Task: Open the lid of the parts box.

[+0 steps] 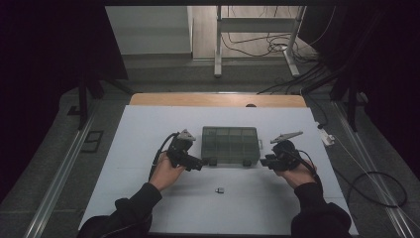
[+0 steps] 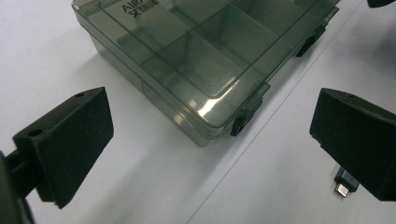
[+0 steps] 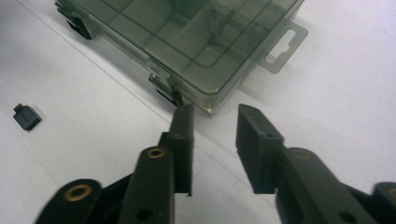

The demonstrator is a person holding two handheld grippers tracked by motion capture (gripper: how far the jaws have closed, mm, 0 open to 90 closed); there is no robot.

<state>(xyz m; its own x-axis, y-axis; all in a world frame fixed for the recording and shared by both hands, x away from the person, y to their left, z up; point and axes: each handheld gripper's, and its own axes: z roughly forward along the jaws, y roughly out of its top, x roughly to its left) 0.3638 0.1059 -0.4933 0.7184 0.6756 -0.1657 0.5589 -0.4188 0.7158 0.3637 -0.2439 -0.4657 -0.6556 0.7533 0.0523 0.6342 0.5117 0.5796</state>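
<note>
Smoky translucent compartment box (image 1: 230, 145), lid shut, two dark latches in front.

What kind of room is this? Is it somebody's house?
Probably not a house. It looks like a lab or workshop set up for recording. A white table stands between dark curtains, loose cables lie on the floor behind it, and a compartment box sits on the table.

Grey floor (image 1: 163, 74), dark curtains (image 1: 49, 49)

A lab-like recording room: white-covered table (image 1: 148, 148), dark curtains (image 1: 49, 49), loose floor cables (image 1: 277, 47), metal stand legs (image 1: 218, 44).
</note>
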